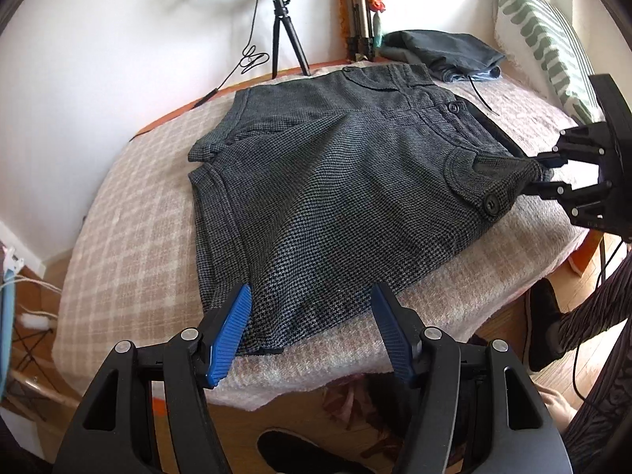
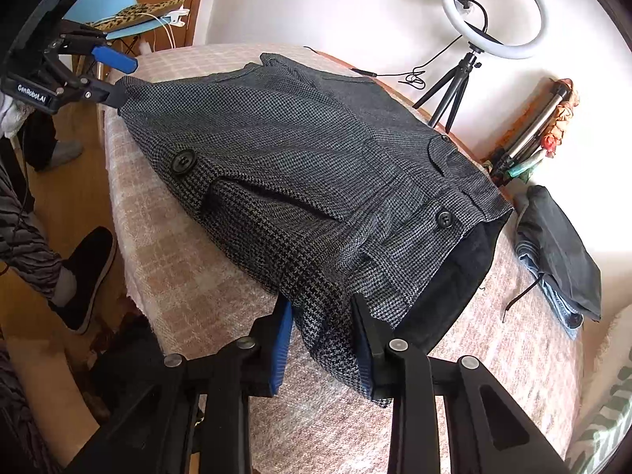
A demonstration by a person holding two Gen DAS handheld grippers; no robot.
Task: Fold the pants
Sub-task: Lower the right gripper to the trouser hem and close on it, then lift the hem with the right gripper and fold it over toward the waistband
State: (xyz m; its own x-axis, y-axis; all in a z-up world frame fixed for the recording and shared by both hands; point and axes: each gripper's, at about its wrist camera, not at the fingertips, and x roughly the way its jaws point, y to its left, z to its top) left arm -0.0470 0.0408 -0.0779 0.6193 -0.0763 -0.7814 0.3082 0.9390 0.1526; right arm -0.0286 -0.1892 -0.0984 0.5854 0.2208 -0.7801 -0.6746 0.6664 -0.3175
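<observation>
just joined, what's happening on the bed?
A person with a handheld gripper in each hand is folding grey houndstooth pants spread on a checked blanket. The right gripper is clamped on the waistband corner near a button. The left gripper sits at the hem end with its jaws apart; the hem corner lies between them, not yet pinched. A pile of other dark clothes lies beyond the waistband.

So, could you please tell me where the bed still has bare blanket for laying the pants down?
Free: the checked blanket left of the houndstooth pants, and the strip along the near edge. Crowded: the far corner, where the folded dark clothes lie beside the striped pillow.
</observation>
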